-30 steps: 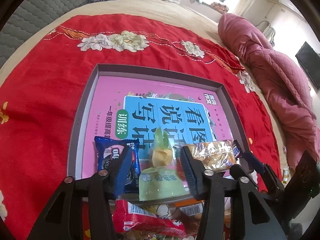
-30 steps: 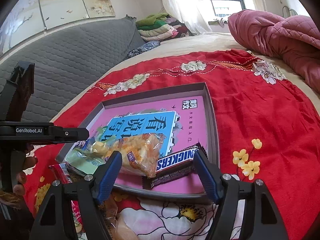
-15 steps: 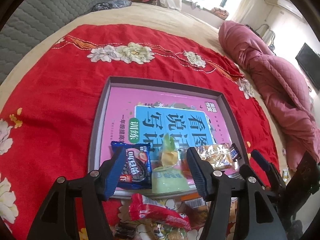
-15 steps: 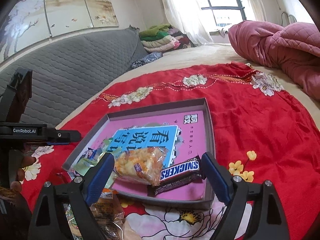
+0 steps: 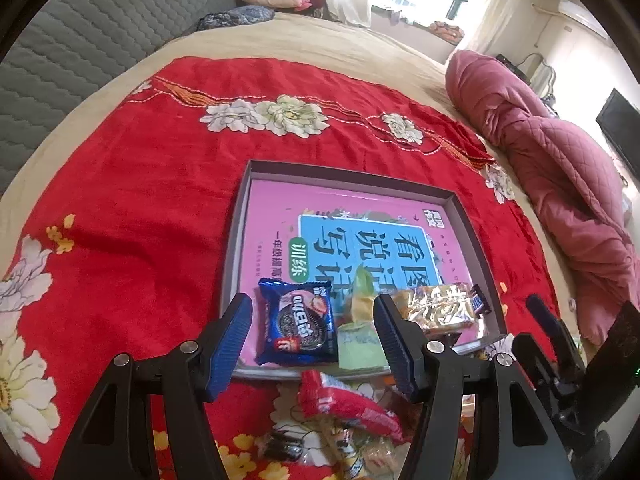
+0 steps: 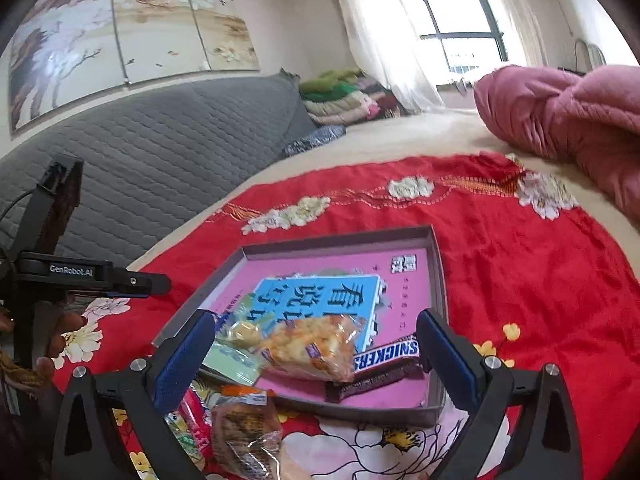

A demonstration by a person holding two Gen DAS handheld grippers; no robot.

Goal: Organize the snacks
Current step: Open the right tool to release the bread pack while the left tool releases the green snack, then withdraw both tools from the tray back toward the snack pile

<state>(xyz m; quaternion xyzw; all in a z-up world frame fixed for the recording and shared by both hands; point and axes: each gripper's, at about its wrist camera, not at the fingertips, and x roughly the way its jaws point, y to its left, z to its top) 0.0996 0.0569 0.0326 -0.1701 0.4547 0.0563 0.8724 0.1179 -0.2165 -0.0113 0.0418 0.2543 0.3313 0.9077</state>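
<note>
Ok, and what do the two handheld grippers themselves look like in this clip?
Both match: the left gripper and the right gripper have black angular frames with silver screws and ribbed blue pads on the fingers. In the right wrist view the left one's black body carries white GenRobot.AI lettering and a thin black cable.

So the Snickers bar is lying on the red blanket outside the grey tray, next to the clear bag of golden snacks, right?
Not quite. The Snickers bar lies inside the grey tray, near its front corner, not on the red blanket. It is indeed next to the clear bag of golden snacks. The right wrist view shows it.
</note>
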